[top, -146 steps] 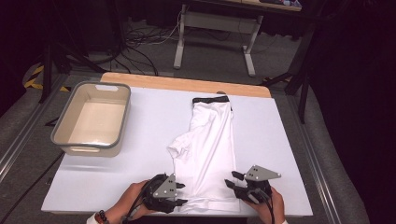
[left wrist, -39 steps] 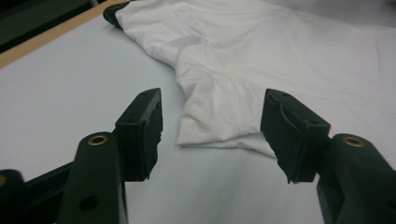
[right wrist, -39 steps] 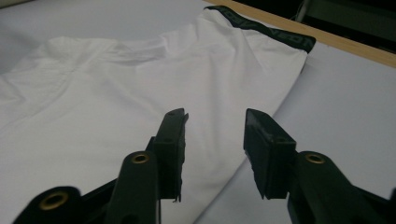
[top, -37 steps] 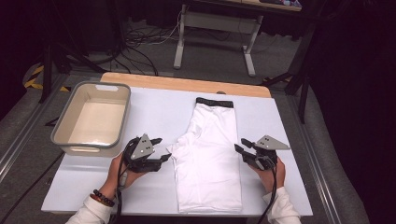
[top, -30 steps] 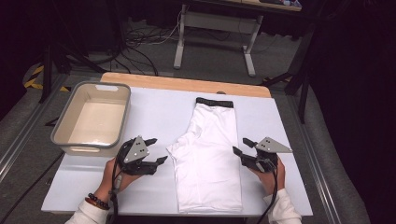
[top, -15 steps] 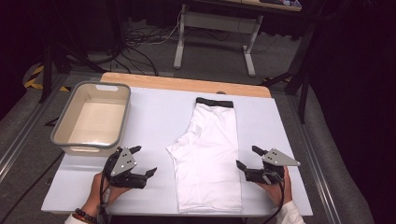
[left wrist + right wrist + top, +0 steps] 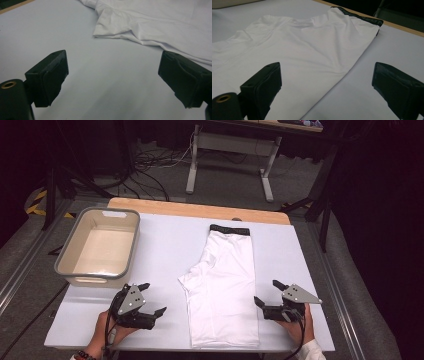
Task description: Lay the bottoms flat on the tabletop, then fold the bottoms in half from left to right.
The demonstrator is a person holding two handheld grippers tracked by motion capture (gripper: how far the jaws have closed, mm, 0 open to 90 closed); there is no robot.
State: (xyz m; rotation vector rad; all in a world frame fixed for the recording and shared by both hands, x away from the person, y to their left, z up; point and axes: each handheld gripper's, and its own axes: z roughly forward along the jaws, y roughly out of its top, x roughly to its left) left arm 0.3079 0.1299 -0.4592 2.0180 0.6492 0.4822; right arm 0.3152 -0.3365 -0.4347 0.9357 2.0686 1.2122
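Presently, the white shorts [image 7: 223, 285] are observed lying folded lengthwise near the middle of the counter [image 7: 165, 245], with the black waistband [image 7: 229, 229] at the far end and the leg hems at the near edge; a small crotch flap projects to the left. The left tool [image 7: 151, 299] is found on the bare counter to the left of the garment, apart from it, and its jaws have just been opening, with nothing between them. The right tool [image 7: 265, 293] is found just beside the garment's right edge, and its jaws have likewise just been opening, with no cloth gripped. The step in hand is judged to be the release after a fold, with a further fold likely to be required. For this to be done well, the near hems should be taken at both corners together, lifted only slightly, and carried evenly toward the waistband so that the edges are kept aligned; the projecting flap should be tucked in first, lest a bulge be trapped. The counter is noted as a pale, smooth sheet over a wooden top. A grey tub [image 7: 98, 246] is seen at the far left. Beyond the counter, a dark room with floor cables [image 7: 150, 162] and a desk frame [image 7: 227, 155] is recorded.
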